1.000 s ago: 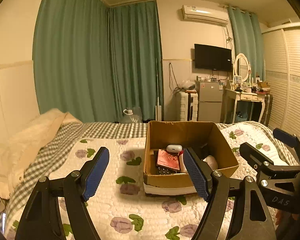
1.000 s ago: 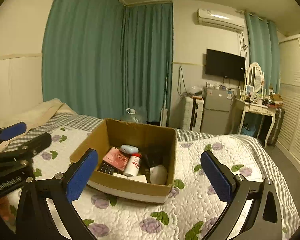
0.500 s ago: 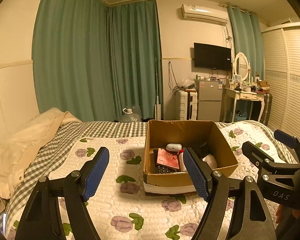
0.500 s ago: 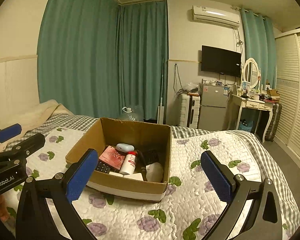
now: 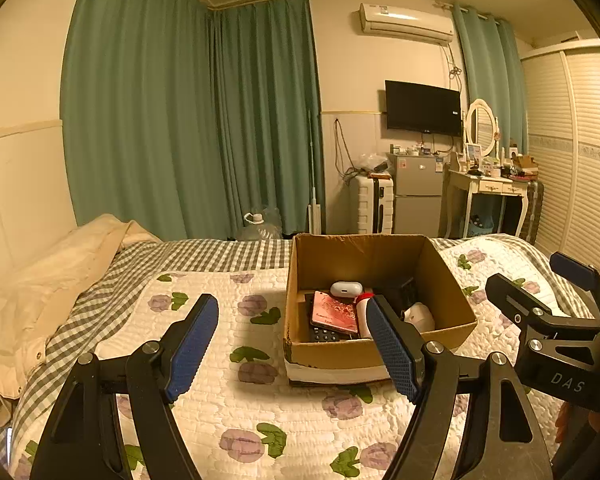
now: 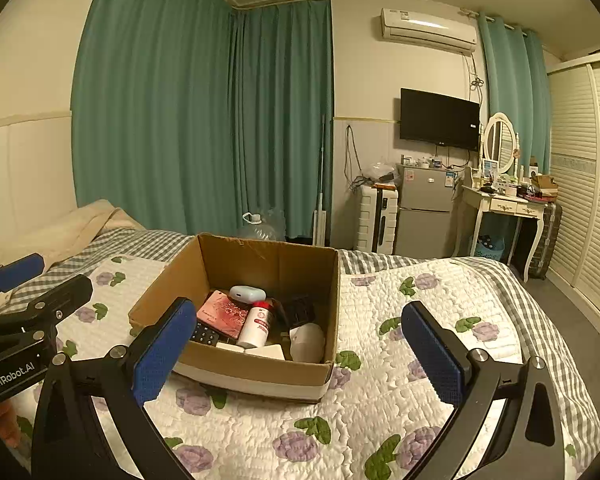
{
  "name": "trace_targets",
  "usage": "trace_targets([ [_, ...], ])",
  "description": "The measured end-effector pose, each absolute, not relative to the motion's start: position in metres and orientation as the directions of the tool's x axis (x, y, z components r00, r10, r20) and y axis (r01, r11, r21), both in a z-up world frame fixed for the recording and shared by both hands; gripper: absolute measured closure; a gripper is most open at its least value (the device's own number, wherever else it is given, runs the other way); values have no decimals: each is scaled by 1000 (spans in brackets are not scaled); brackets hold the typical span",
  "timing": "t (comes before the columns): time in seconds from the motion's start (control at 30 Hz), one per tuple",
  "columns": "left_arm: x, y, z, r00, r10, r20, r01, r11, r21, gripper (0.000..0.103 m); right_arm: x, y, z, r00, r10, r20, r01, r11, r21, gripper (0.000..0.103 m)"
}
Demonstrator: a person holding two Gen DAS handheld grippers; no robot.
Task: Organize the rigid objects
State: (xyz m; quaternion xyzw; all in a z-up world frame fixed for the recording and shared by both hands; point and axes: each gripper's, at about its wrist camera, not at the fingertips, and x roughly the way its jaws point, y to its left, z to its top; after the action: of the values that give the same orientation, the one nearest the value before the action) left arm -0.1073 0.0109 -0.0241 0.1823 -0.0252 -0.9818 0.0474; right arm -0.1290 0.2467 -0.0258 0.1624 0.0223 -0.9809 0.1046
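Observation:
An open cardboard box (image 5: 452, 280) (image 6: 162, 292) stands on the quilted bed. Inside lie a pink booklet (image 5: 335, 312) (image 6: 224, 313), a white earbud case (image 5: 346, 289) (image 6: 247, 293), a white bottle with a red cap (image 6: 257, 325), a black remote (image 6: 204, 334), a black item and white items. My left gripper (image 5: 292, 344) is open and empty, above the quilt in front of the box. My right gripper (image 6: 300, 354) is open and empty, in front of the box. Each gripper shows at the edge of the other's view.
The floral quilt (image 6: 400, 360) covers the bed, with a checked sheet (image 5: 204, 248) and a cream blanket (image 5: 60, 264) at the left. Green curtains, a water jug (image 6: 260, 224), a suitcase, a small fridge (image 6: 424, 212) and a dressing table (image 6: 504, 204) stand beyond the bed.
Both views have shifted slightly: the box sits a little lower and nearer in the right wrist view. Both grippers stay open and empty.

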Motion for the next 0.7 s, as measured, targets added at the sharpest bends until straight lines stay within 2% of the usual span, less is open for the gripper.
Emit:
trace_targets([
  [0.7, -110, 6, -28, -927, -100, -362, 83, -995, 64, 24, -134, 245, -30, -918, -191, -347, 209, -978, -15, 0],
])
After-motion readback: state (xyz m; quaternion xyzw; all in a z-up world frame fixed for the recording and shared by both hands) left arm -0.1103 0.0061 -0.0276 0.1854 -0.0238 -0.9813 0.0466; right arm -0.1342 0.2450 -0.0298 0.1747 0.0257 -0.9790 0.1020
